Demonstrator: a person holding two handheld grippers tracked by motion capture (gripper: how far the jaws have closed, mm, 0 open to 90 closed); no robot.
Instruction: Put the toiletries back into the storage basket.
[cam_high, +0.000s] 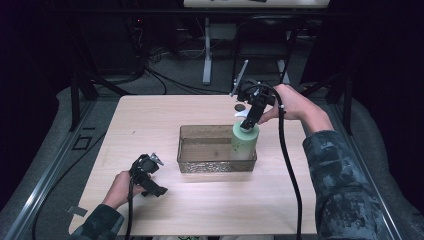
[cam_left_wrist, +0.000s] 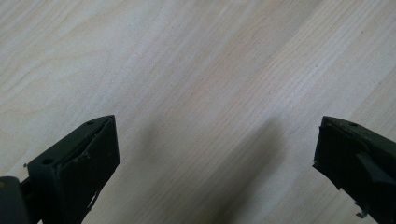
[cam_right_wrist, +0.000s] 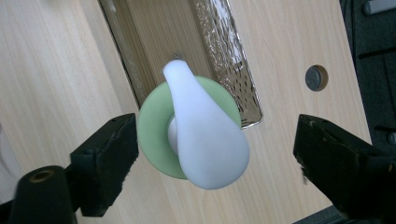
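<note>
The right tool (cam_right_wrist: 215, 154) hangs wide open over the green pump bottle (cam_high: 245, 141), gripping nothing. That bottle stands upright in the tray (cam_high: 200, 150). The left tool (cam_left_wrist: 215, 158), well clear of the tray, gapes empty above the desk (cam_left_wrist: 196, 60).

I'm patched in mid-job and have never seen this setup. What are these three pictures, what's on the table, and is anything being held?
There is no robot arm: a person holds a two-jaw tool in each hand. The high view looks down on the wooden table. The other two views come from cameras riding on each tool. A clear tray holds a green pump bottle standing upright at its right end. The right gripper straddles the bottle's white pump head, jaws apart and not pressing, so nothing is held. The left gripper is open above bare wood.
</note>
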